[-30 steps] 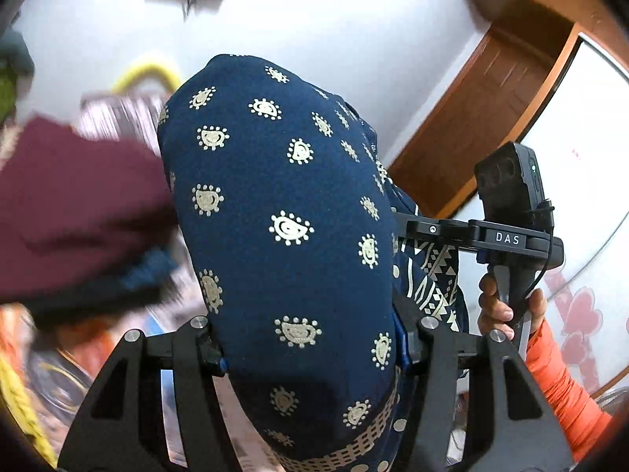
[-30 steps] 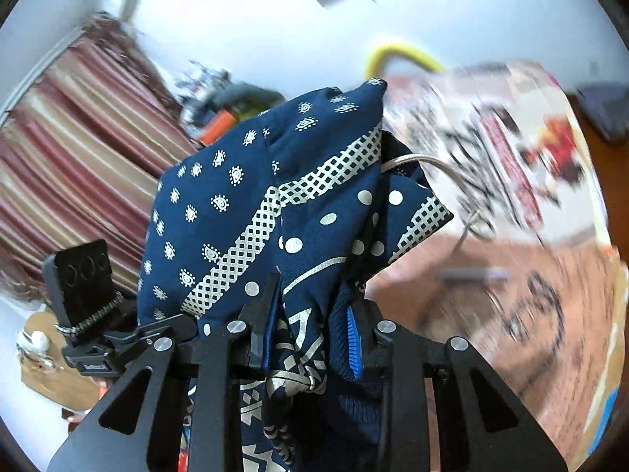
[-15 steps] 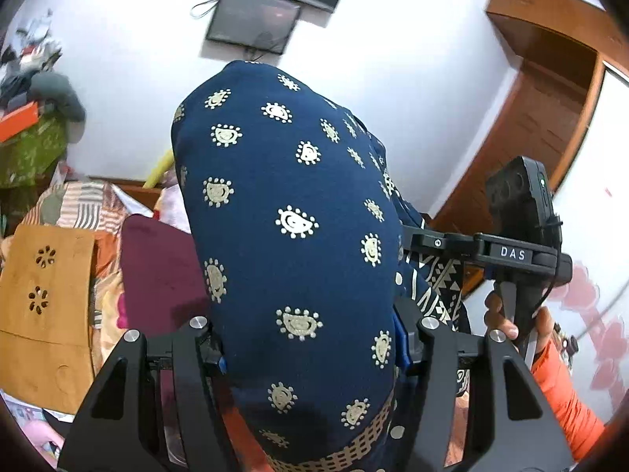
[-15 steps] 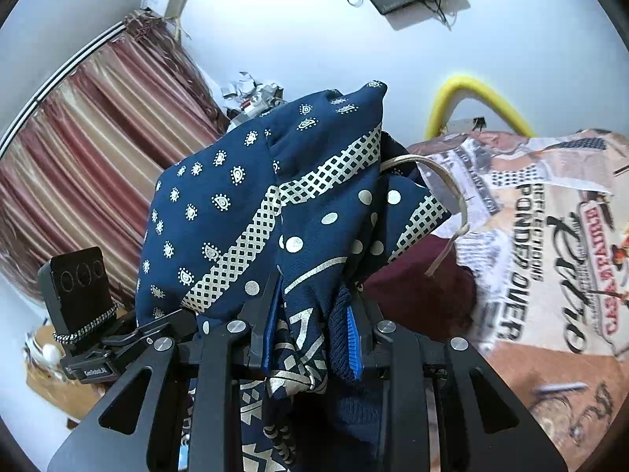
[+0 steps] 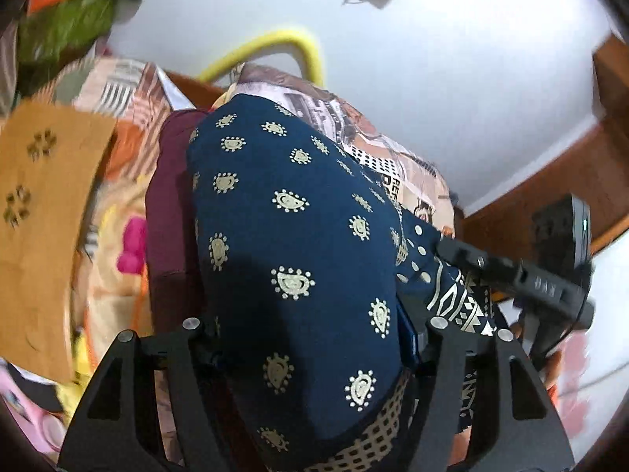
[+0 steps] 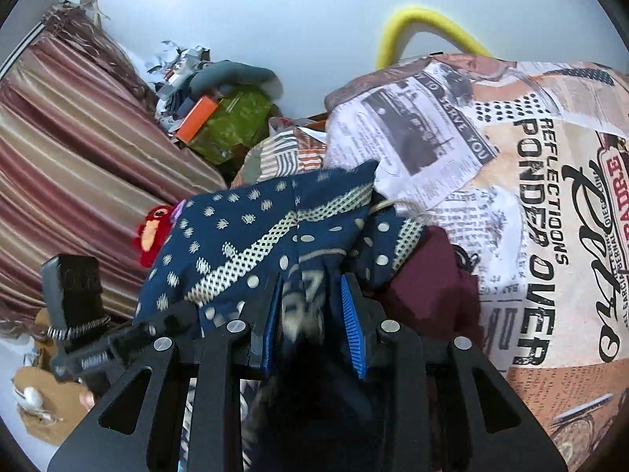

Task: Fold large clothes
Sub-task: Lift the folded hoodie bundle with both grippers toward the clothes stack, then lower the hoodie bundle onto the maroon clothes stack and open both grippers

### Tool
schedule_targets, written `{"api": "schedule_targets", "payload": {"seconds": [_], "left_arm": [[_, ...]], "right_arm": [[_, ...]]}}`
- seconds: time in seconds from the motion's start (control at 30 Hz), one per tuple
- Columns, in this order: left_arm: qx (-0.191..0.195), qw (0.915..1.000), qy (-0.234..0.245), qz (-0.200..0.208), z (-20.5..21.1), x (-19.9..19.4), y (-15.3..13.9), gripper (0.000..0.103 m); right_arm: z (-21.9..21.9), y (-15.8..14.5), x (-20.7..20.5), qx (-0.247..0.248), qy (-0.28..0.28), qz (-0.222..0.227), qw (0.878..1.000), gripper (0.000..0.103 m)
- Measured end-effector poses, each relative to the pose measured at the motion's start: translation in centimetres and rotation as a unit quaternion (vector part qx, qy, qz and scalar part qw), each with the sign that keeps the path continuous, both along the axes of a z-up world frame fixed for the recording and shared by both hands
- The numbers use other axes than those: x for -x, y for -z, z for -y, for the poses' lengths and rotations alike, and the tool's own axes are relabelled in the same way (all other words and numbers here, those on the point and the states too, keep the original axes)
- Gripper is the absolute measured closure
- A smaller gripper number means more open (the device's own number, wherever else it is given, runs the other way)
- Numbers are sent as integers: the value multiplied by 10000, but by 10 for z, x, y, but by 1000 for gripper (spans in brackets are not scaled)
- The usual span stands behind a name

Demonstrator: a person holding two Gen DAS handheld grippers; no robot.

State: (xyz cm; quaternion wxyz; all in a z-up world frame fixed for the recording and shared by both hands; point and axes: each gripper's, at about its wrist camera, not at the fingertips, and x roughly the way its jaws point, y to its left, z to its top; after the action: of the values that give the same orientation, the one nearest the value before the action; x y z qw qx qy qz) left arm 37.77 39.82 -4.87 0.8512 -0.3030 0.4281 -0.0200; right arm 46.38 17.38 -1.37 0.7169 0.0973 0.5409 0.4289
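We hold a navy garment (image 5: pixel 298 259) in both grippers, bunched above a bed. The left gripper (image 5: pixel 310 334) has its fingers spread wide around a thick fold of the cloth, which fills the whole gap and bulges forward as a smooth dome; the pads are hidden by fabric, so we see the grip only by how tightly the cloth fills it. The right gripper (image 6: pixel 312 314) stands partly open, its blue pads (image 6: pixel 352 322) flanking a blurred hanging bunch of the same garment (image 6: pixel 251 236). The cloth is dark blue with cream paisley motifs, a lattice band, dots and a geometric border. It sits in front of a maroon cloth (image 6: pixel 428 287) and a newsprint bedspread (image 6: pixel 511 181). Each view shows the other gripper beside the garment.
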Motion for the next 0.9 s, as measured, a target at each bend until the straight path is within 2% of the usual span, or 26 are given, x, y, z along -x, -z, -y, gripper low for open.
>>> {"api": "schedule_targets", "payload": {"seconds": [0.07, 0.13, 0.27, 0.4, 0.47, 0.5, 0.53, 0.57, 0.63, 0.8, 0.87, 0.9], "left_arm": [[103, 9999, -4, 60, -4, 2, 1, 37], [29, 10000, -6, 39, -2, 6, -2, 36], [-598, 9982, -33, -68, 12, 13, -15, 33], [-1140, 9934, -71, -92, 27, 23, -34, 32], [-1330, 9911, -104, -5, 31, 31, -43, 32], [-1429, 9896, -74, 125, 36, 38, -50, 32], [-1484, 9886, -33, 244, 39, 44, -54, 27], [-1573, 9870, -10, 331, 44, 51, -57, 18], [-1901, 9813, -2, 301, 55, 61, -53, 10], [-2773, 9604, 248, -114, 80, 80, -23, 10], [-2810, 9594, 216, -106, 79, 86, -13, 9], [-2736, 9617, 178, -65, 76, 89, -10, 9]], "right_arm": [[7, -5, 0, 8, -28, 61, 10000, 74], [15, -17, 5, 10, -23, 163, 9999, 73], [21, -46, 22, 133, -196, 580, 9980, 70], [12, -65, 49, 133, -478, 1151, 9921, 45], [5, -67, 64, 192, -646, 1458, 9870, 44], [3, -68, 70, 230, -704, 1586, 9846, 44], [0, -67, 78, 292, -767, 1732, 9815, 44], [-1, -64, 82, 355, -793, 1807, 9797, 44], [0, -54, 84, 526, -782, 1838, 9784, 43], [16, -19, 69, 956, -560, 1619, 9806, 43], [27, -8, 58, 1131, -410, 1517, 9811, 43], [31, -4, 55, 1221, -366, 1504, 9804, 38]]}}
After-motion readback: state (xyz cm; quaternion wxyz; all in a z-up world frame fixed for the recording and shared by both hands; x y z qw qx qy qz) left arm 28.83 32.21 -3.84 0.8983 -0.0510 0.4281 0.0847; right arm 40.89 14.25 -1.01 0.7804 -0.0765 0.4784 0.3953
